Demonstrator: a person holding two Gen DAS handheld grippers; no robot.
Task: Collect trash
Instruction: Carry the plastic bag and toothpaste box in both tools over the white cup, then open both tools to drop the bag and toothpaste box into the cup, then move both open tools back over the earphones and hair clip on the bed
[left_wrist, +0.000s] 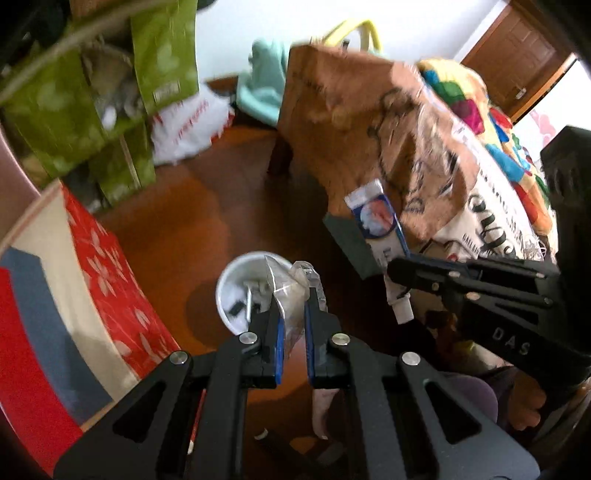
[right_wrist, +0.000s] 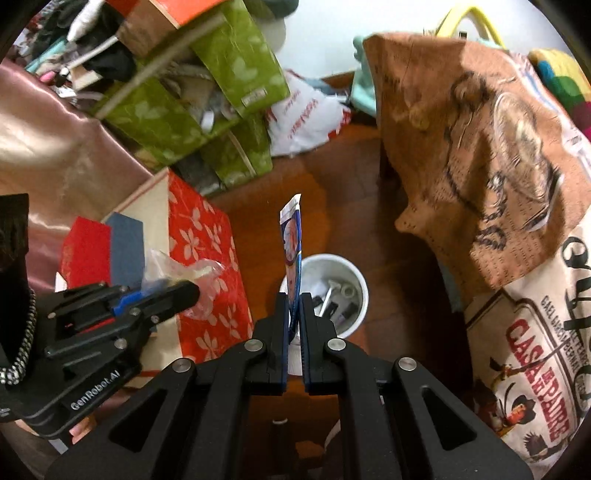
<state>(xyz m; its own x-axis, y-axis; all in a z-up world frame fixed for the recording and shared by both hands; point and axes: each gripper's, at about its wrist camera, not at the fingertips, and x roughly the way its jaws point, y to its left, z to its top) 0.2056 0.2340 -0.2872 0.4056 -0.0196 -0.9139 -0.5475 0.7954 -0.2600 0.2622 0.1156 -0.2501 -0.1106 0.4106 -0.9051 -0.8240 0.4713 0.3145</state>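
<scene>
Tools (right_wrist: 294, 314) above littered white bin (right_wrist: 360, 295)

Green boxes (right_wrist: 207, 96) are stacked behind a red flowered box (right_wrist: 207, 266) on the wooden floor (left_wrist: 207, 221).

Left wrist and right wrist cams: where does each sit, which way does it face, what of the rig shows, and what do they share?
Left wrist: sits on the left hand-held gripper, looks steeply down at the white bin; its jaws are shut on a clear plastic wrapper; the right hand-held gripper shows at right.
Right wrist: sits on the right hand-held gripper, looks down at the white bin; its jaws are shut on a toothpaste tube; the left hand-held gripper shows at left.
Shared: bin, red floral box, both hand-held grippers.
</scene>
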